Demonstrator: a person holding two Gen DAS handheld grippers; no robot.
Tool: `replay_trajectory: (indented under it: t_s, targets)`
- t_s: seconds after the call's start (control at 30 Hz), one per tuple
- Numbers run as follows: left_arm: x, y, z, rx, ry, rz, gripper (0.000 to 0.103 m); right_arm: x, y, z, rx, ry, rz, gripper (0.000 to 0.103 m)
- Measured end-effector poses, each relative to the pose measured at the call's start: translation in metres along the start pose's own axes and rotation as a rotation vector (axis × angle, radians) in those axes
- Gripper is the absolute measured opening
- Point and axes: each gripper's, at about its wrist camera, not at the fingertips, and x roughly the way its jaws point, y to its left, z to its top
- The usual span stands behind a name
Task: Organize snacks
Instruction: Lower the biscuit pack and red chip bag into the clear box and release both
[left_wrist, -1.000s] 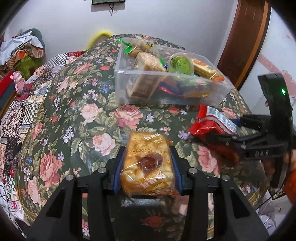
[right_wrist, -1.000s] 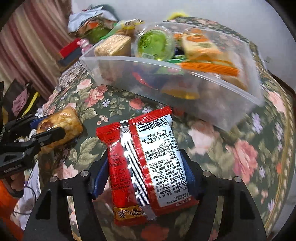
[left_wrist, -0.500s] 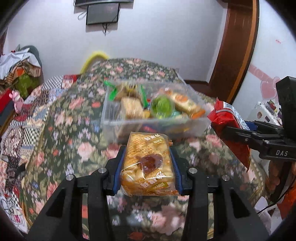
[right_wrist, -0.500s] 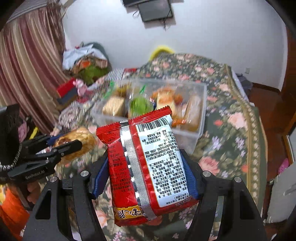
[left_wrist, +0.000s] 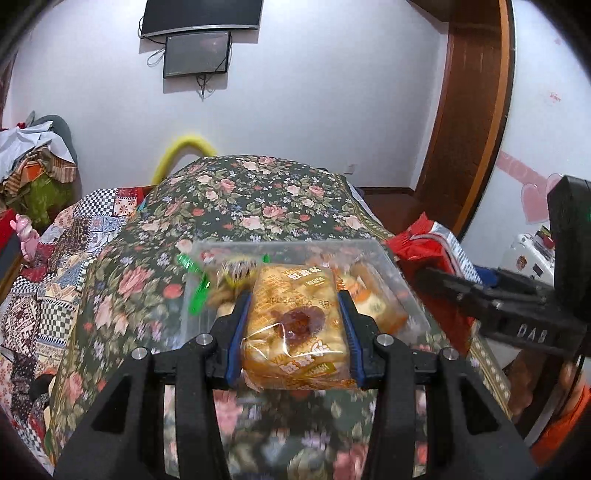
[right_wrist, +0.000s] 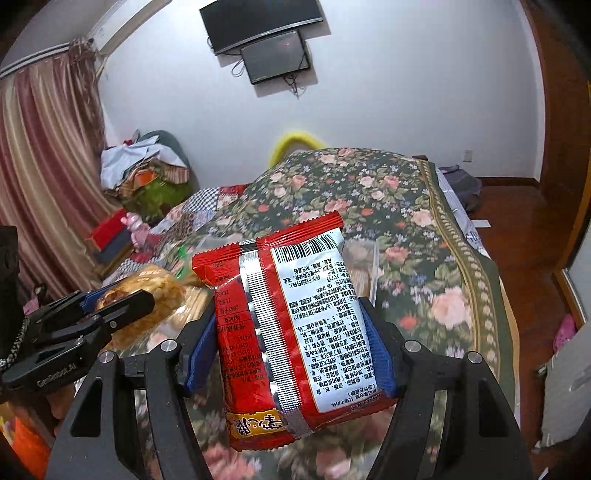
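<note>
Two grippers carry snacks: our left gripper clamps a yellow pastry pack, our right gripper a red noodle packet, both above the clear bin's near side. Next, we judge, lower and release inside.

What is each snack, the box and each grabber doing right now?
Left gripper: shut on the bread packet.
Bread packet: sealed, held above the box.
Right gripper: shut on the red packet.
Red packet: sealed, held in the air, barcode side showing.
Clear box: open, no lid, snacks inside, on the floral cloth.
</note>
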Motion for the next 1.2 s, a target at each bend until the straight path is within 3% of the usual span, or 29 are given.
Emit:
replay_trajectory:
  t_s: [0.23, 0.47, 0.63, 0.73, 0.8, 1.0, 1.2]
  targets:
    - [0.043, -0.002, 0.021, 0.016, 0.024, 0.043, 0.044, 0.035, -0.006, 0.013, 0.027, 0.014, -0.028, 0.066]
    - [0.081, 0.001, 0.019, 0.021, 0.085, 0.069, 0.045, 0.068, -0.015, 0.013, 0.008, 0.073, -0.094, 0.066]
    - [0.092, 0.003, 0.016, 0.023, 0.100, 0.079, 0.045, 0.073, -0.018, 0.008, 0.009, 0.100, -0.084, 0.067]
    - [0.091, 0.001, 0.015, 0.025, 0.116, 0.074, 0.050, 0.069, -0.014, 0.006, -0.005, 0.120, -0.085, 0.069]
    - [0.086, 0.002, 0.015, 0.019, 0.110, 0.073, 0.060, 0.069, -0.014, 0.005, -0.003, 0.131, -0.100, 0.071]
    - [0.056, 0.001, 0.016, 0.014, 0.069, 0.053, 0.061, 0.051, -0.013, 0.000, 0.040, 0.133, -0.090, 0.086]
    - [0.002, -0.004, 0.015, 0.016, -0.013, 0.042, 0.061, 0.015, -0.004, -0.005, 0.016, 0.102, -0.095, 0.086]
